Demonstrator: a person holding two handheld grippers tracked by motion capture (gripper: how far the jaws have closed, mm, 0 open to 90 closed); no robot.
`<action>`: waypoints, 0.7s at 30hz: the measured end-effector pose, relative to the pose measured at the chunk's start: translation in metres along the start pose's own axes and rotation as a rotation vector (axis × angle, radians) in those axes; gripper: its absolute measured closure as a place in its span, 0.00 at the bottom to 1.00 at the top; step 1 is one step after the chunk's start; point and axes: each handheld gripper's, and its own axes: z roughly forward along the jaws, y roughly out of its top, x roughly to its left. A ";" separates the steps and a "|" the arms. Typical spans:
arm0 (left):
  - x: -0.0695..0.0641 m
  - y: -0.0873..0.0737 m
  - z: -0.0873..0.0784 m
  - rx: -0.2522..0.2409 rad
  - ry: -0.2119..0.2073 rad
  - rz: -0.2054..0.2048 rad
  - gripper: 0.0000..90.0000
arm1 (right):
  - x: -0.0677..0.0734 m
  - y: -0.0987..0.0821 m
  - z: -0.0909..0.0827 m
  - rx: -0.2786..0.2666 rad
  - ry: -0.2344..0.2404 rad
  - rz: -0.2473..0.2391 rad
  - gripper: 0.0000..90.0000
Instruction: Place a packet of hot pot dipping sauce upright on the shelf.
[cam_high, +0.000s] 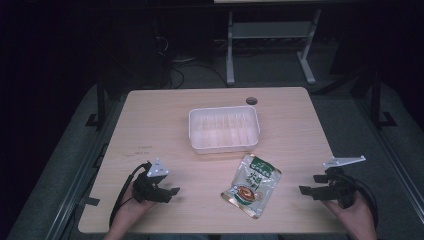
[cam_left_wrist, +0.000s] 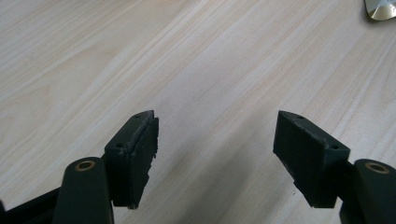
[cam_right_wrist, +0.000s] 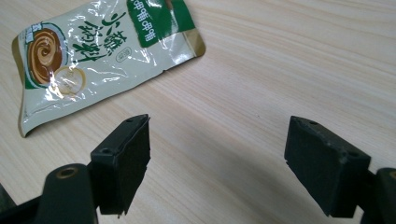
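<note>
Grippers: we've got left (cam_high: 167, 192) and right (cam_high: 311, 185) both gaping wide, holding nothing.
Pouch (cam_high: 251, 185): flat between them, probably so either reaches it.
Tray (cam_high: 224, 148): just behind.

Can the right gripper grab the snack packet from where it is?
Probably yes. The right gripper is open and points toward the packet, which lies flat, with bare table between them.

A light wooden table (cam_high: 150, 125) carries a white plastic tray (cam_high: 224, 128) and, nearer, a sachet (cam_high: 251, 185).
</note>
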 end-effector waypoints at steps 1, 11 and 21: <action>-0.001 0.000 0.000 -0.001 -0.005 -0.001 0.34 | 0.000 0.001 0.001 0.000 0.005 -0.005 0.24; -0.015 0.013 0.005 -0.018 -0.028 0.034 0.40 | 0.002 0.021 0.007 0.000 0.037 -0.032 0.24; -0.036 0.037 0.020 -0.020 -0.074 0.095 0.45 | 0.008 0.056 0.016 -0.009 0.074 -0.071 0.25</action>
